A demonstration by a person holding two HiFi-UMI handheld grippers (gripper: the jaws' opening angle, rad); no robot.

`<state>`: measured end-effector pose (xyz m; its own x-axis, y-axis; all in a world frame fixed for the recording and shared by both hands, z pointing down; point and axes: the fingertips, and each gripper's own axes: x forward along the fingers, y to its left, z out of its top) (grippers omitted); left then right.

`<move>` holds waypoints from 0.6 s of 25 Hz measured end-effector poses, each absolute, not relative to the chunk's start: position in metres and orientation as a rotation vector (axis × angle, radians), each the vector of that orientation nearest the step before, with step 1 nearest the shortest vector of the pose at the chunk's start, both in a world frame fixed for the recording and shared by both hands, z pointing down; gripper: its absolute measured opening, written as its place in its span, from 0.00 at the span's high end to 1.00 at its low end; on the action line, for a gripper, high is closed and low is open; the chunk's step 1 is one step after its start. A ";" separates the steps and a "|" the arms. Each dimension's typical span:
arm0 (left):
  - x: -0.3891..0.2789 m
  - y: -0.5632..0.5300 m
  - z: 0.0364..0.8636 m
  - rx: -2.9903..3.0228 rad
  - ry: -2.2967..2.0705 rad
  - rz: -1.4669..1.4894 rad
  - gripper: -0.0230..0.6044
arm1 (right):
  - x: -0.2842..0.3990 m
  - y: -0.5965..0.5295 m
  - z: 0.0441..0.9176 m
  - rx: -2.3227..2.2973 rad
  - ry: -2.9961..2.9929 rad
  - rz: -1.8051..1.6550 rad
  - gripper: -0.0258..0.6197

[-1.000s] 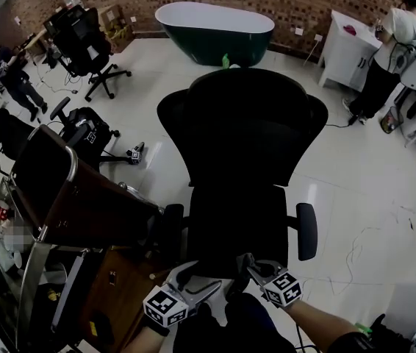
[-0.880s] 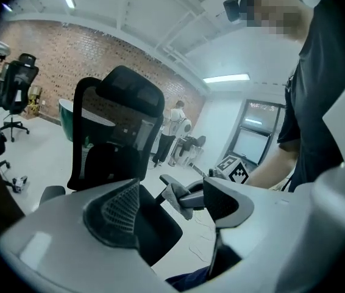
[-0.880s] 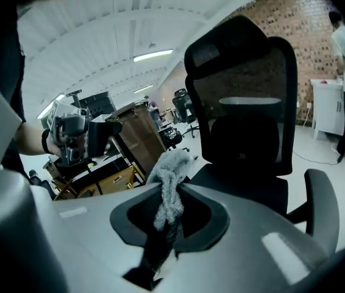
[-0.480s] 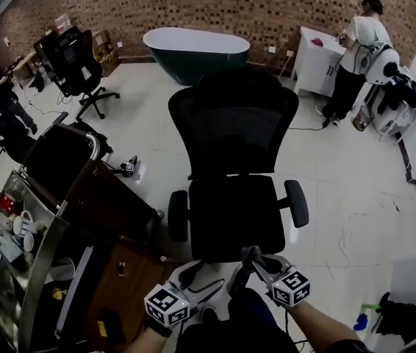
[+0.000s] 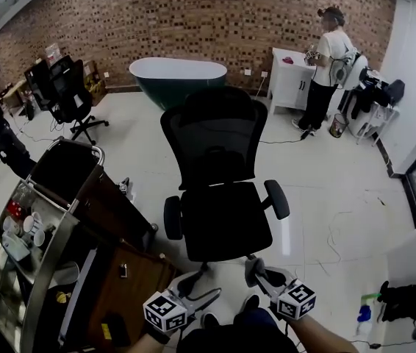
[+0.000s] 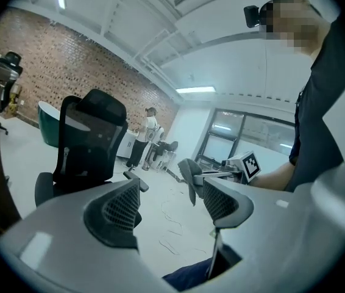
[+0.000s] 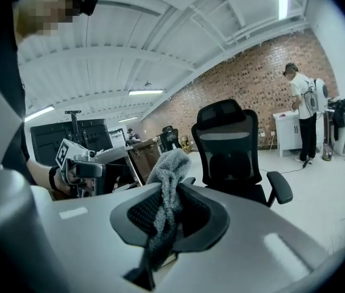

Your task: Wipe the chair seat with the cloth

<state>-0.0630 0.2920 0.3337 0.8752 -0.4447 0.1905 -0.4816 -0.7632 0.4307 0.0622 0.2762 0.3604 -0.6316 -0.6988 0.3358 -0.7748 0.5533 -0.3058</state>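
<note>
A black mesh office chair (image 5: 219, 149) stands on the white floor, its seat (image 5: 223, 223) facing me. Both grippers hover low in front of that seat, apart from it. My right gripper (image 5: 256, 271) is shut on a grey fluffy cloth (image 7: 167, 185), which sticks up between its pads; the chair (image 7: 228, 148) lies beyond. My left gripper (image 5: 202, 291) is open with nothing between its pads (image 6: 120, 209). In the left gripper view, the right gripper and the cloth (image 6: 188, 177) show just past the left gripper (image 6: 171, 205).
A metal cart (image 5: 35, 234) with cups and a brown wooden desk (image 5: 131, 282) stand at the left. A dark green bathtub (image 5: 177, 78) is behind the chair. A person (image 5: 325, 68) stands at a white cabinet (image 5: 290, 79). A spray bottle (image 5: 362, 316) sits lower right.
The head view has pulled back and up, so the chair now sits smaller and farther from both grippers. The grippers keep their states, the cloth still held.
</note>
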 end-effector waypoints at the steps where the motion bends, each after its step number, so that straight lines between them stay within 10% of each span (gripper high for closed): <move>1: -0.059 0.297 0.332 2.575 -0.676 0.111 0.41 | 0.068 0.283 0.357 1.254 -2.615 0.649 0.89; 15: 0.017 0.331 0.306 2.591 -0.800 0.077 0.41 | 0.159 0.337 0.329 1.148 -2.666 0.568 0.89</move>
<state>0.0173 0.3310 0.3063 0.8325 -0.5259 0.1745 -0.5495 -0.7434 0.3813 0.1594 0.3369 0.3293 -0.6842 -0.6589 0.3126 -0.7291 0.6280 -0.2720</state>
